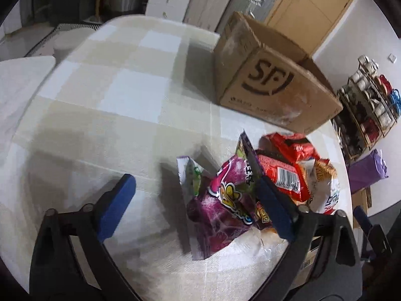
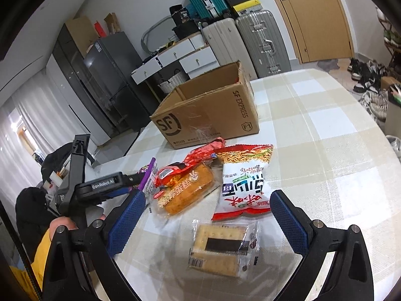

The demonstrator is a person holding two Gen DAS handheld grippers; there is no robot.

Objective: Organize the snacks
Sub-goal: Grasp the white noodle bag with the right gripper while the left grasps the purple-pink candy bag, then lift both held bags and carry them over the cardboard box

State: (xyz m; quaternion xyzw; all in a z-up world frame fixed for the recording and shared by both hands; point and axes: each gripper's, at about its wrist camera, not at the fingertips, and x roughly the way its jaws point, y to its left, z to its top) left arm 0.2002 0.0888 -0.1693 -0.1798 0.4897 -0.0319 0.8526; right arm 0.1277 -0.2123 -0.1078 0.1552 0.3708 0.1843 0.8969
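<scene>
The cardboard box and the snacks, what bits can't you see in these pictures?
- Cardboard box: its bottom inside is hidden by its own front wall in both wrist views.
- Purple snack bag: left wrist view blurs its lettering, and the left gripper finger covers one edge; right wrist view shows only a sliver behind that gripper.
- Cracker packet: label print too small, right wrist view.
- Red packet: partly under the cake packet.

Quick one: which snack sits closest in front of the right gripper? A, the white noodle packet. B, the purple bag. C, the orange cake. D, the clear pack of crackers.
D: the clear cracker pack lies nearest, in the gap between the right gripper's open fingers, with the noodle packet and cake further off.
</scene>
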